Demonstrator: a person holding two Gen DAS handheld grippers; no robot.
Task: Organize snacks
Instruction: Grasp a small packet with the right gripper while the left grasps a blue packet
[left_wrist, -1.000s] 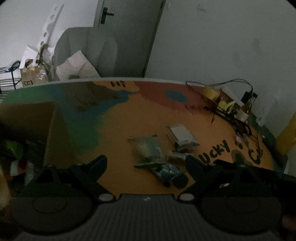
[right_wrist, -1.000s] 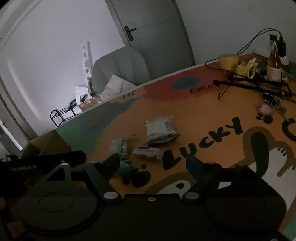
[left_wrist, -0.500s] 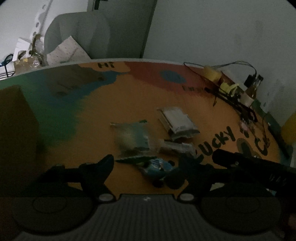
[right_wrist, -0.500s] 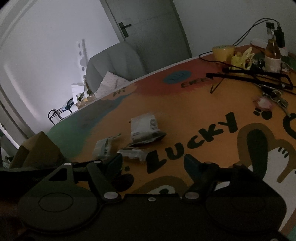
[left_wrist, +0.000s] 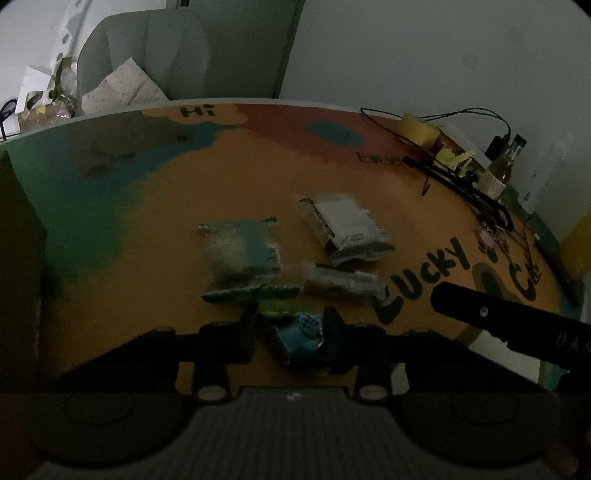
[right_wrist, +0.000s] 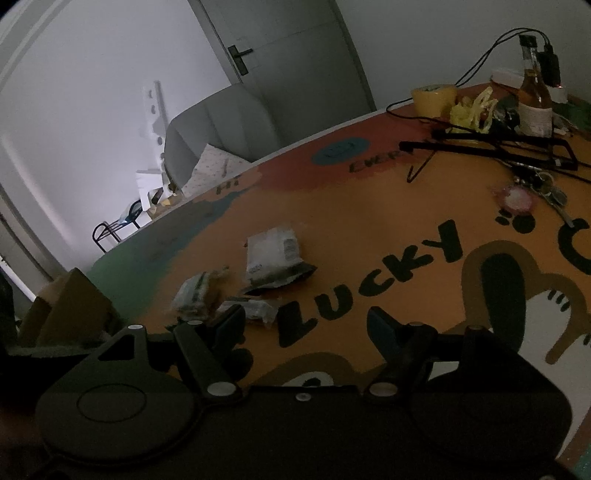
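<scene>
Down at the near edge of the table, the left gripper has just been closing its jaws, and they now stand narrow with the blue snack packet between them; its fingers sit right against the packet's sides, though the dim light leaves it unclear how firmly they press. A green-striped wrapper lies just beyond the fingertips, touching the blue packet's far end. Behind that rests a teal-and-grey packet, blurred, and to its right a small clear packet and a larger white pouch, all flat on the orange part of the printed table cover.

The right gripper hovers with its jaws wide and nothing between them, over the printed word LUCKY. Its left finger reaches just short of the small clear packet. Seen from the left wrist, this gripper shows as a dark bar at the right.

Farther off, along the table's far right side, stand a roll of yellow tape, a brown bottle, a black hanger and a bunch of keys. A cardboard box stands at the left, and 1 grey chair sits behind the table by the door.
</scene>
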